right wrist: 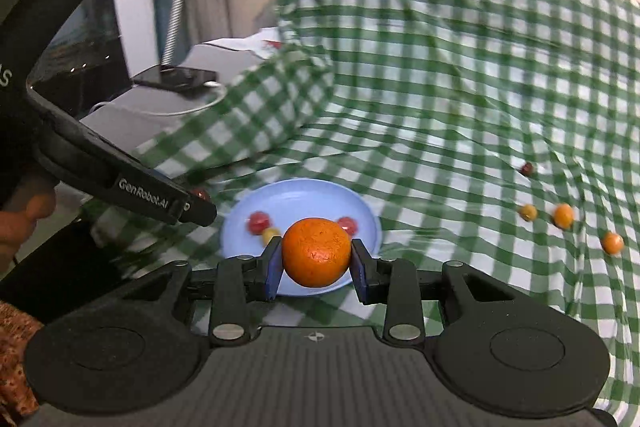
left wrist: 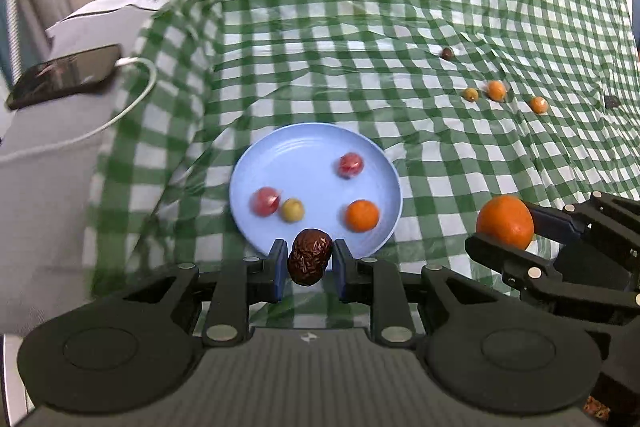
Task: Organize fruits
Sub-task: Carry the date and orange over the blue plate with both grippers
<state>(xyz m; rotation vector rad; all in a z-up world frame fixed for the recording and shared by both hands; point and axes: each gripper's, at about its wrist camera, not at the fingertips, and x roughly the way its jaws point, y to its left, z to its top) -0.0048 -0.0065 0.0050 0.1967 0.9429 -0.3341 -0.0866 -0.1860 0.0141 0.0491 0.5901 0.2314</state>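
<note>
Checked cloth point(left wrist: 360, 27) below: date point(left wrist: 310, 261) between left fingers point(left wrist: 277, 267), orange point(right wrist: 316, 251) between right fingers point(right wrist: 362, 273)

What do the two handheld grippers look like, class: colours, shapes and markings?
Both are matte black plastic. The left gripper and right gripper each have blue finger pads, silver pivot pins, two round discs and a ribbed centre plate. The left one's side reads "GenRobot.AI" in white.

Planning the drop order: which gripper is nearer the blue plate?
Left. The left gripper, holding a dried date, sits at the blue plate near rim; the right gripper with its orange is off to the plate's right.
</note>
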